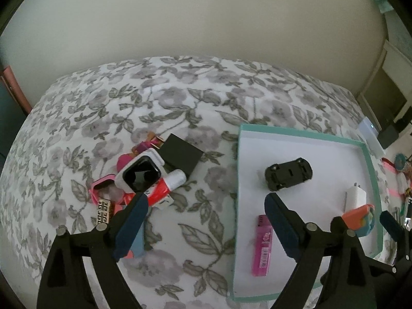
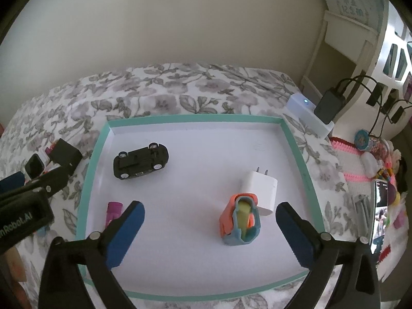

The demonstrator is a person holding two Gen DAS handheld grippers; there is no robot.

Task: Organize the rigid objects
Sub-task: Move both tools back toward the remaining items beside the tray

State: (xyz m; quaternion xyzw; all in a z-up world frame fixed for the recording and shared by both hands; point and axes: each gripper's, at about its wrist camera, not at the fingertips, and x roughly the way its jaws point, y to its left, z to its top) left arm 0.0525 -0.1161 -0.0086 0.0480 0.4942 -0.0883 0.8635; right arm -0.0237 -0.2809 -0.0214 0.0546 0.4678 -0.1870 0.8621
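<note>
Domestic bedroom: a bed with a floral bedspread (image 2: 180,97) against a plain wall (image 2: 180,25), flanked by white shelving (image 2: 342,38), charging cables (image 2: 360,82) and a cluttered side surface (image 2: 373,164).

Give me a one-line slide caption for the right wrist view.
Open right hand-held gripper hovers over teal-rimmed box holding toy car, white charger and orange-blue toy.

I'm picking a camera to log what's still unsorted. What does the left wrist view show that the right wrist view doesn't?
Only the left wrist view shows the red-and-white tube and the patterned metal piece in the pile.

Only the right wrist view shows the phone beside the bed.

Both show the teal-rimmed tray, upside-down toy car, white charger, smartwatch and black box.
</note>
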